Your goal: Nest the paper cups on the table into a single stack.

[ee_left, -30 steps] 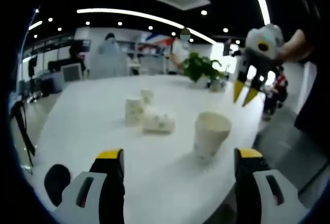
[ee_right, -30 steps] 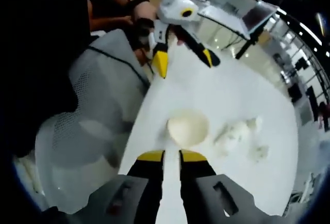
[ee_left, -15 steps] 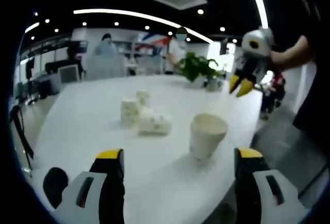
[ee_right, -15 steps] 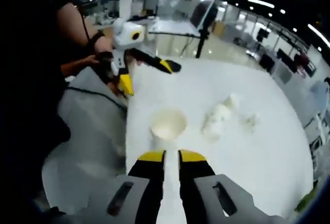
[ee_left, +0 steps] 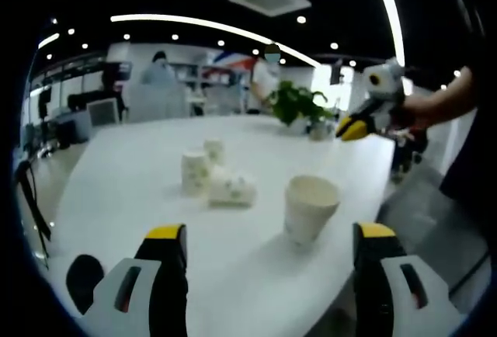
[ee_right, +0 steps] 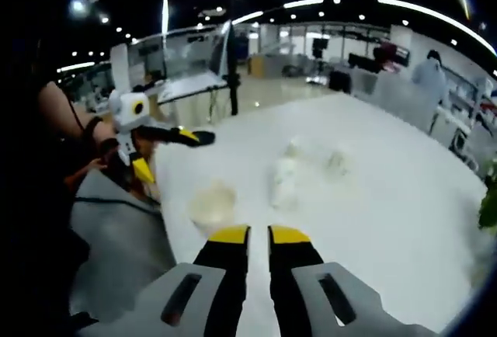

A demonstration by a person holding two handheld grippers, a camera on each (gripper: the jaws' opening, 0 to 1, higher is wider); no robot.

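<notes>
1. In the left gripper view, the left gripper (ee_left: 270, 263) has its yellow-tipped jaws set wide apart, with nothing between them, low over the near part of the white table (ee_left: 116, 182).
2. An upright paper cup (ee_left: 309, 209) stands on the table just beyond those jaws, toward the right, mouth up.
3. Farther off and to the left is a cluster: a second upright cup (ee_left: 195, 172), a smaller far cup (ee_left: 213, 151) behind it, and a toppled cup (ee_left: 233, 190) lying on its side just beside them.
4. The right gripper (ee_left: 351, 128) hangs in the air at the far right, above the table edge, held by a hand (ee_left: 415, 110); its yellow tips look pressed together.
5. A potted plant (ee_left: 298, 102) sits at the far end of the table.
6. In the right gripper view, the right gripper's own jaws (ee_right: 258, 236) stand nearly together, empty, above the table.
7. That view is blurred: the nearest cup (ee_right: 211, 205) shows as a pale smear just beyond the jaws, and the cluster (ee_right: 284, 182) lies farther on, though I cannot count its cups there.
8. The left gripper (ee_right: 167, 151) appears at the left, its jaws spread.
</notes>
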